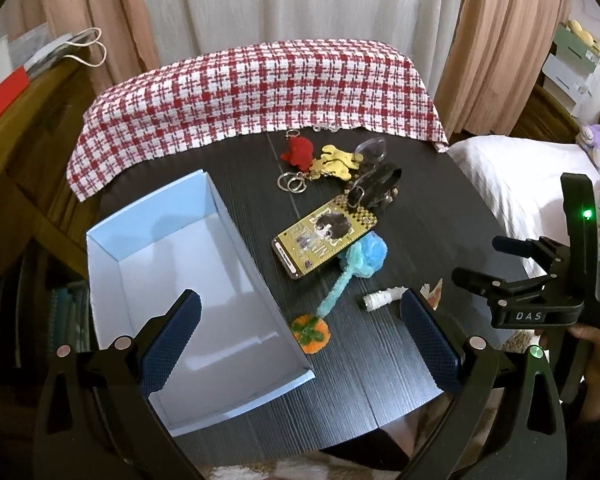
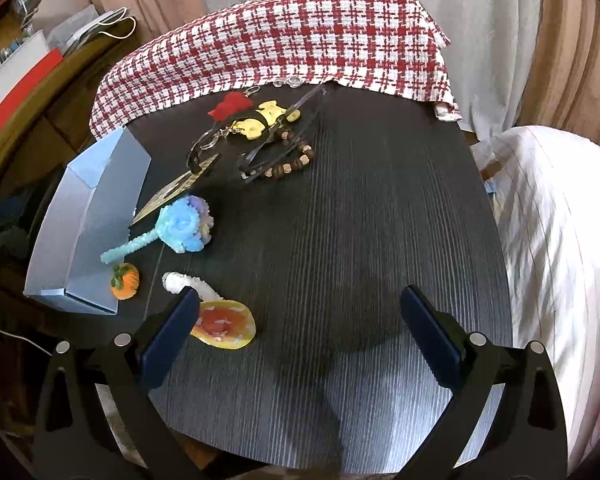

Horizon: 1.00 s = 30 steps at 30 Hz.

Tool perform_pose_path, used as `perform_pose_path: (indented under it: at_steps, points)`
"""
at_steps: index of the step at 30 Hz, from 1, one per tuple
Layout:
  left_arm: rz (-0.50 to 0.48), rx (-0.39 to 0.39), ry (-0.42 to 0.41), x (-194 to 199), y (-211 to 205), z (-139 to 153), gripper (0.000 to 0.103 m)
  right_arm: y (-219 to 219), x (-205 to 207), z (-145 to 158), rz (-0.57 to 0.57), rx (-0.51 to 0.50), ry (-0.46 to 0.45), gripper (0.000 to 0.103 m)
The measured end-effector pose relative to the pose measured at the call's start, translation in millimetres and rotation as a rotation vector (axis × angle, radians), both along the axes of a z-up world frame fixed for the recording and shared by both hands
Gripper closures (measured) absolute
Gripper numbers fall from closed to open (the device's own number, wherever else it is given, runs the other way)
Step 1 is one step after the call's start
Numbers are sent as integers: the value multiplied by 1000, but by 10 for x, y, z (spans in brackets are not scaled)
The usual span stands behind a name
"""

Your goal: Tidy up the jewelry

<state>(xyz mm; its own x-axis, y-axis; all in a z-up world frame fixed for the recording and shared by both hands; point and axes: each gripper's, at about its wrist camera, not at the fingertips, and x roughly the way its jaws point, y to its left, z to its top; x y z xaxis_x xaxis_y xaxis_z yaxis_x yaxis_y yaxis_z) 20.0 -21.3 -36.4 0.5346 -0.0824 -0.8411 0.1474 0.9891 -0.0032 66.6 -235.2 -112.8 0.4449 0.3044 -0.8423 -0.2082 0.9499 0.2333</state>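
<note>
An open, empty light-blue box (image 1: 188,264) sits at the left of the dark table (image 1: 420,208); it also shows in the right wrist view (image 2: 84,232). Trinkets lie to its right: a red charm (image 1: 298,152), yellow bear charms (image 1: 334,162), key rings (image 1: 292,182), a gold card (image 1: 324,240), a blue fuzzy flower (image 1: 364,258), an orange pumpkin (image 1: 310,333), a white twisted piece (image 1: 382,300). A wooden bead bracelet (image 2: 296,160) and a mushroom-shaped piece (image 2: 226,324) show in the right wrist view. My left gripper (image 1: 300,344) is open above the box's near corner. My right gripper (image 2: 300,340) is open and empty, its left finger beside the mushroom.
A red-and-white checked cloth (image 1: 260,92) covers the far end of the table. Clear glasses (image 2: 284,140) lie over the charms. A white bed (image 2: 560,240) is to the right, wooden shelves (image 1: 16,152) to the left, curtains behind.
</note>
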Motion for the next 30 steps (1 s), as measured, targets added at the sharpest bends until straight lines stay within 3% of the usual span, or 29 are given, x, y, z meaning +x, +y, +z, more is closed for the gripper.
perform_pose_path:
  at_steps: [15,17,20,28,30]
  points:
    - [-6,-4,22,15,24,-70,4,31,27,17,8,7,-15,7]
    - [-9,0,23,18,26,-80,4,21,-2,38,9,15,-45,7]
    - [-5,-6,21,13,43,-76,4,9,-82,131,42,15,-173,7]
    - [100,-50,16,61,257,-66,4,-121,-96,188,83,211,-232,7]
    - [136,-95,8,80,339,-61,4,-89,-118,204,100,244,-253,7]
